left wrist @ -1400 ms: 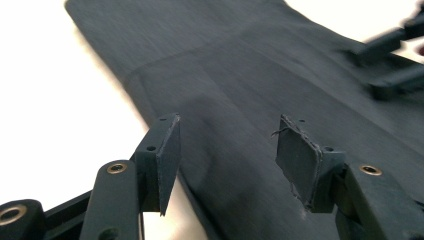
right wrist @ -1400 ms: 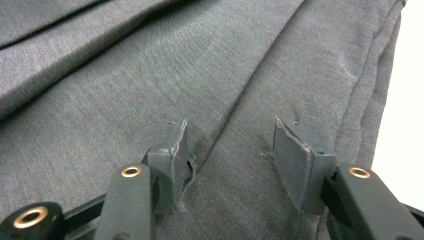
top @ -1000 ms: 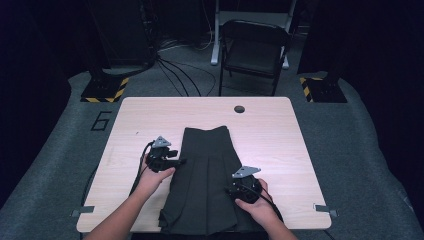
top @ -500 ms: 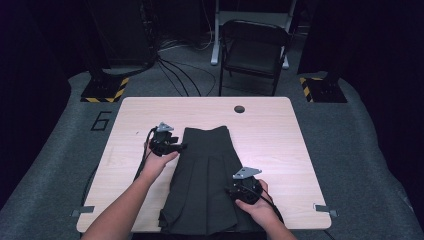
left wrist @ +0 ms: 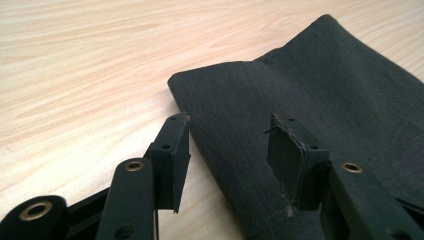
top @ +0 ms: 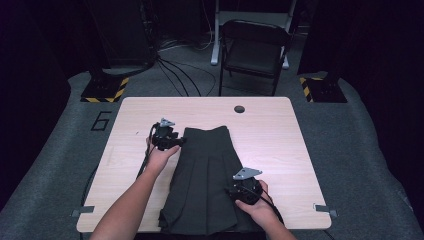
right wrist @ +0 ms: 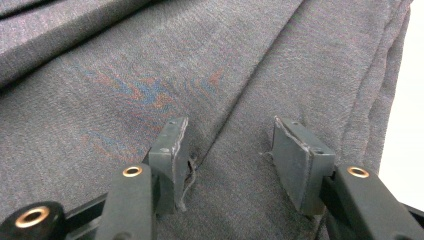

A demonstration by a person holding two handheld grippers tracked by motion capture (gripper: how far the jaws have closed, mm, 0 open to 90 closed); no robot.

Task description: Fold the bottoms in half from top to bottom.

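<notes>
A dark pleated skirt (top: 207,180) is lying flat along the middle of the wooden tabletop (top: 280,135), its hem at the near edge; the left gripper (top: 175,142) is hovering at the skirt's far left corner, its jaws spread, one over bare wood and the other over the cloth edge (left wrist: 200,130); the right gripper (top: 235,192) is sitting over the skirt's near right part, jaws spread above the fabric (right wrist: 150,75), with a fold line running between them; nothing is being pinched.
</notes>
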